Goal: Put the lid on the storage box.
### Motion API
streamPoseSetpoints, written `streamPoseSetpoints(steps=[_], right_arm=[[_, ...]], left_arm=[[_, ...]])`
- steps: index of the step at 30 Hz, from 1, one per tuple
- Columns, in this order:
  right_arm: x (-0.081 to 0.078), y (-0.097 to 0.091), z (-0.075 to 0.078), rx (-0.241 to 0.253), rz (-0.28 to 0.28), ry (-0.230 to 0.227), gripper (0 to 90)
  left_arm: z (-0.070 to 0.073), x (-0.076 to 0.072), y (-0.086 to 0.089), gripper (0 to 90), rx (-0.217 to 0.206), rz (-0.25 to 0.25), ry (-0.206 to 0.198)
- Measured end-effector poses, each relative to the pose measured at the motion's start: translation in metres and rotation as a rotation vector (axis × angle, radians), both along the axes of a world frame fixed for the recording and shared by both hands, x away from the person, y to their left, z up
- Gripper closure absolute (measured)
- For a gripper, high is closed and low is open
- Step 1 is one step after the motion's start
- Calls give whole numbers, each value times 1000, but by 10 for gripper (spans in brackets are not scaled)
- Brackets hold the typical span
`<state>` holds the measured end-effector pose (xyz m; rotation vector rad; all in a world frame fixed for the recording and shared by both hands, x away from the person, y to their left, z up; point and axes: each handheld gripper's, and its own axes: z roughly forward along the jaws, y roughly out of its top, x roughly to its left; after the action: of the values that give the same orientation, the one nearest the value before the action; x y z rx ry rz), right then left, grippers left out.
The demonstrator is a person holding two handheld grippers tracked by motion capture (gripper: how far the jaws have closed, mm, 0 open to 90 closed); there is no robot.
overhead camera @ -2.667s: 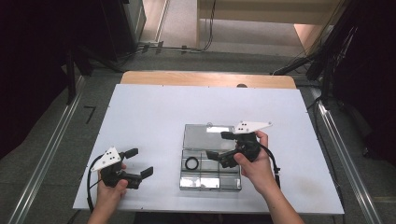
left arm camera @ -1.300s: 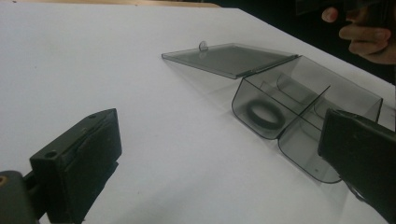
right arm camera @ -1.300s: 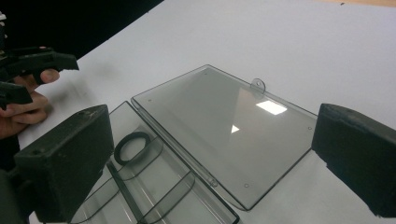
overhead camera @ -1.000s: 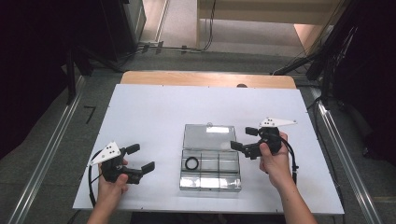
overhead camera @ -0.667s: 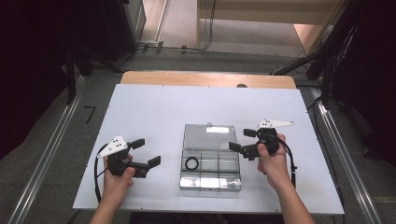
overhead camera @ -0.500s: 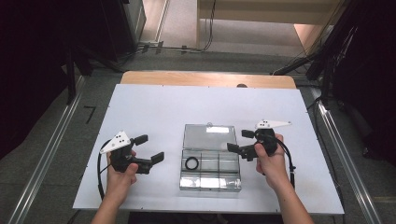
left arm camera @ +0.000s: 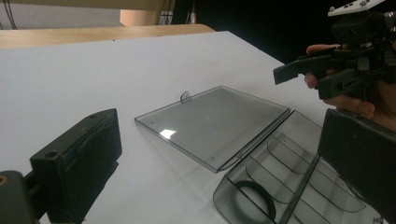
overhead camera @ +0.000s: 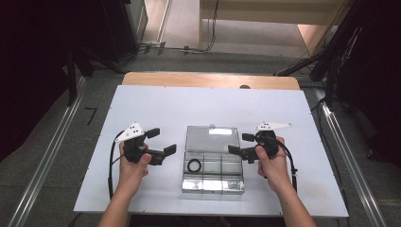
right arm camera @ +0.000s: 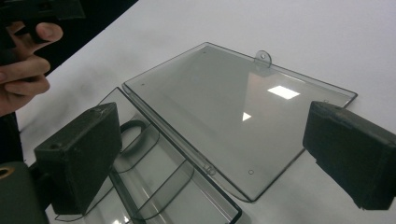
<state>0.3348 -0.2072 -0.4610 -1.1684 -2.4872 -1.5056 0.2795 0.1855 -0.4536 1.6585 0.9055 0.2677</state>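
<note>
**Open clear box between two spread tools**

At the near middle of the white table (overhead camera: pixel 142 104) lies a clear plastic box (overhead camera: pixel 213 177), its lid (overhead camera: pixel 211 139) folded flat back toward 12 o'clock and resting on the tabletop. The tray is split into small compartments; a black ring (overhead camera: pixel 194 165) sits in the one at the tray's 10 o'clock corner, lying flat on the bottom. In the left gripper view the ring (left arm camera: pixel 254 198) shows in the nearest compartment, beside the hinge.

At 9 o'clock from the box, the left tool (overhead camera: pixel 161 141) is held by a hand just off the tray's edge, jaws spread wide and gripping nothing, pointed toward the box. At 3 o'clock, the right tool (overhead camera: pixel 240 143) is likewise released, jaws apart with nothing between them, its tips just beside the seam where lid meets tray. In the right gripper view the lid (right arm camera: pixel 233 112) lies between and beyond the two black jaws. Neither tool visibly touches the box.
</note>
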Motion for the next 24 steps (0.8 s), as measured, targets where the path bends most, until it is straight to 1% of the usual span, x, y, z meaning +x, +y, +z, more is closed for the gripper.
streamPoseSetpoints(steps=[5, 7, 8, 10, 12, 15, 17, 18, 20, 22, 24], right_arm=[[2, 2, -2, 9, -11, 16, 29], [2, 2, -2, 10, -13, 19, 30], [1, 2, -2, 10, -13, 20, 30], [1, 3, -3, 10, -15, 25, 30], [1, 3, -4, 10, -18, 29, 33], [2, 2, -5, 23, -32, 47, 46], [2, 2, -6, 23, -38, 53, 71], [2, 2, -7, 23, -42, 55, 71], [2, 3, -7, 15, -51, 62, 80], [2, 3, -8, 14, -61, 64, 106], [2, 3, -8, 16, -69, 71, 117]], left_arm=[[2, 9, -9, 5, -6, -11, -2], [2, 11, -13, 5, -3, -20, 1], [1, 11, -15, 5, -10, -32, 4], [-1, 13, -18, 6, 0, -39, 19], [-3, 15, -22, 6, -3, -46, 42], [-5, 17, -25, 38, -14, -32, 65], [-7, 18, -28, 68, -4, -26, 81], [-8, 19, -30, 73, 7, -19, 91], [-11, 21, -33, 119, 7, -7, 116], [-14, 23, -36, 147, 14, 11, 134], [-17, 25, -38, 162, 12, 16, 151]])
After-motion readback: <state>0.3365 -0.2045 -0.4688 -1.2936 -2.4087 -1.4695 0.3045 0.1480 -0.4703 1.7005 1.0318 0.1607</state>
